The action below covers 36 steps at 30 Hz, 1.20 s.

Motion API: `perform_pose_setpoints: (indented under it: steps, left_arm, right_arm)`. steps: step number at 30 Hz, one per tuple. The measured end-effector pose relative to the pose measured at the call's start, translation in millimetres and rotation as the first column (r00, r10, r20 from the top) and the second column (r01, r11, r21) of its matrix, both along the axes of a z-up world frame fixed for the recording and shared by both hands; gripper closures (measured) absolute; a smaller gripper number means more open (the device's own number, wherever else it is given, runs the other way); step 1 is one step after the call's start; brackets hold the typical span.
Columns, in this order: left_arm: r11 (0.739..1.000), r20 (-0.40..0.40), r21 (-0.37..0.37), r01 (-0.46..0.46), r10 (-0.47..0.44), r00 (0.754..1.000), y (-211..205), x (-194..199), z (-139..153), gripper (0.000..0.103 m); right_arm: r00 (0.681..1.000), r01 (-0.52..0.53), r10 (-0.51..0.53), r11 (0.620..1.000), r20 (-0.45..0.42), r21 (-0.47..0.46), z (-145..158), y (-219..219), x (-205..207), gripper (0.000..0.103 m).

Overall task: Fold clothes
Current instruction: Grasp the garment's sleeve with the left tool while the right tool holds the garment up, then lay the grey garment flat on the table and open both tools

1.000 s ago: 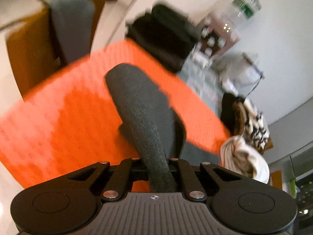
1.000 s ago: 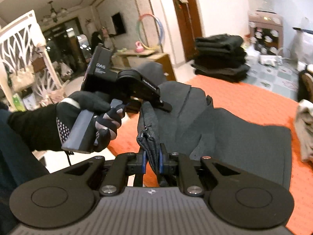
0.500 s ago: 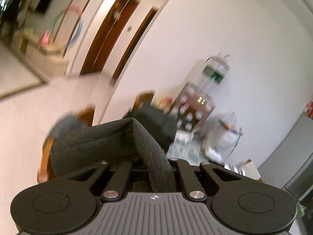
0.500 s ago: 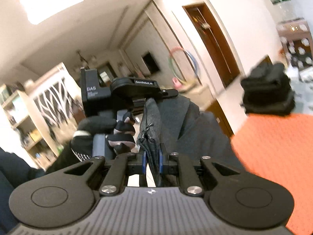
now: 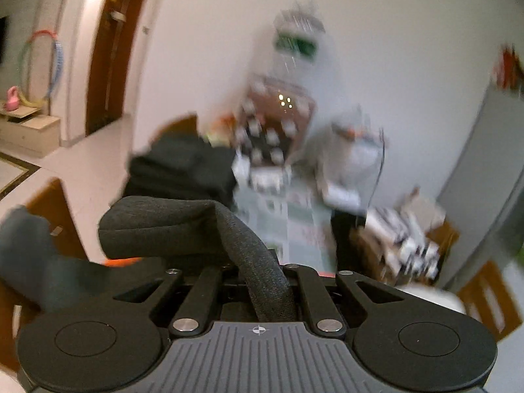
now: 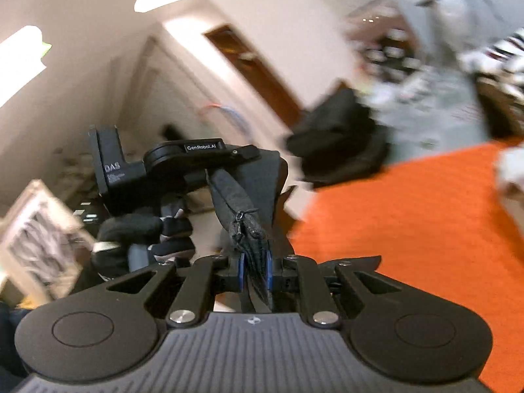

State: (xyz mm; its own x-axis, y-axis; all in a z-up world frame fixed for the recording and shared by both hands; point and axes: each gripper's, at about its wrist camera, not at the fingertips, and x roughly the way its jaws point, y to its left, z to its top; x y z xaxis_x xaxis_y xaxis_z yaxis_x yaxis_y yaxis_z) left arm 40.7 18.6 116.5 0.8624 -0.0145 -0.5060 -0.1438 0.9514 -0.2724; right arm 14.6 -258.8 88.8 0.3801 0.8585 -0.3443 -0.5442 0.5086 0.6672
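I hold a dark grey garment (image 5: 183, 226) lifted in the air between both grippers. My left gripper (image 5: 262, 281) is shut on a thick fold of it; the cloth runs up and drapes to the left. My right gripper (image 6: 254, 262) is shut on the garment's zipper edge (image 6: 242, 226), pinched between the blue pads (image 6: 241, 270). In the right wrist view the left gripper (image 6: 209, 154) shows at upper left, held by a gloved hand (image 6: 137, 232), with the garment hanging between the two. The orange table cover (image 6: 409, 213) lies below to the right.
A stack of folded dark clothes (image 5: 183, 167) sits at the far end of the table, also in the right wrist view (image 6: 340, 134). Behind it stands a water dispenser (image 5: 281, 104). A pale garment (image 6: 511, 177) lies at the right edge. Wooden chairs (image 5: 488, 298) flank the table.
Both grippers have lifted the grey garment off the orange cover and tilted upward. The views now face the wall and ceiling, and the right gripper has swung to the right.
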Motion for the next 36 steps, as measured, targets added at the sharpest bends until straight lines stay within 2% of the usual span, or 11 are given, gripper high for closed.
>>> perform_pose_setpoints:
  steps: [5, 10, 11, 13, 15, 18, 22, 25, 30, 32, 36]
  left_arm:
    - [0.994, -0.104, 0.021, 0.108, -0.105, 0.989, -41.0, 51.1, -57.0, 0.087]
    - [0.976, -0.209, 0.031, 0.216, -0.205, 0.956, -82.0, 102.2, -114.0, 0.079]
    - [0.971, -0.23, 0.032, 0.237, -0.224, 0.947, -90.2, 112.4, -125.4, 0.073]
    - [0.967, -0.224, 0.059, 0.246, -0.228, 0.948, -94.1, 104.8, -130.6, 0.058]
    - [0.968, -0.189, 0.087, 0.237, -0.218, 0.958, -91.0, 90.8, -125.1, 0.035]
    - [0.967, -0.141, 0.137, 0.215, -0.196, 0.97, -81.1, 72.8, -111.0, 0.023]
    - [0.975, -0.145, 0.174, 0.138, -0.113, 0.983, -50.6, 45.9, -103.9, 0.021]
    - [0.98, -0.172, 0.183, 0.075, -0.043, 0.984, -19.9, 24.5, -110.2, 0.021]
    - [0.979, -0.223, 0.204, -0.016, 0.063, 0.973, 32.0, -11.7, -125.8, 0.021]
    - [0.977, -0.25, 0.21, -0.031, 0.084, 0.965, 52.4, -24.9, -137.9, 0.021]
    - [0.978, -0.298, 0.207, 0.028, 0.036, 0.954, 80.9, -37.5, -159.5, 0.021]
  right_arm:
    - [0.992, 0.118, -0.122, 0.984, -0.028, -0.132, -50.2, -31.9, 28.9, 0.089]
    - [0.98, 0.187, -0.199, 0.95, -0.026, -0.251, -104.1, -62.2, 51.8, 0.088]
    - [0.977, 0.197, -0.212, 0.941, -0.024, -0.275, -111.6, -66.1, 57.0, 0.088]
    - [0.972, 0.213, -0.234, 0.927, -0.032, -0.31, -123.7, -73.6, 63.8, 0.085]
    - [0.966, 0.232, -0.258, 0.904, -0.025, -0.359, -134.3, -77.0, 64.9, 0.084]
    - [0.952, 0.261, -0.302, 0.874, -0.038, -0.409, -143.8, -85.9, 57.4, 0.084]
    - [0.929, 0.298, -0.366, 0.823, -0.049, -0.483, -165.3, -93.4, 54.4, 0.084]
    - [0.919, 0.314, -0.391, 0.808, -0.057, -0.498, -170.5, -97.5, 44.1, 0.081]
    - [0.897, 0.391, -0.442, 0.763, 0.027, -0.515, -163.0, -98.9, 20.1, 0.074]
    - [0.89, 0.41, -0.453, 0.751, 0.048, -0.517, -160.3, -95.6, 11.5, 0.072]
    - [0.873, 0.439, -0.486, 0.737, 0.049, -0.514, -158.6, -85.2, -7.0, 0.066]
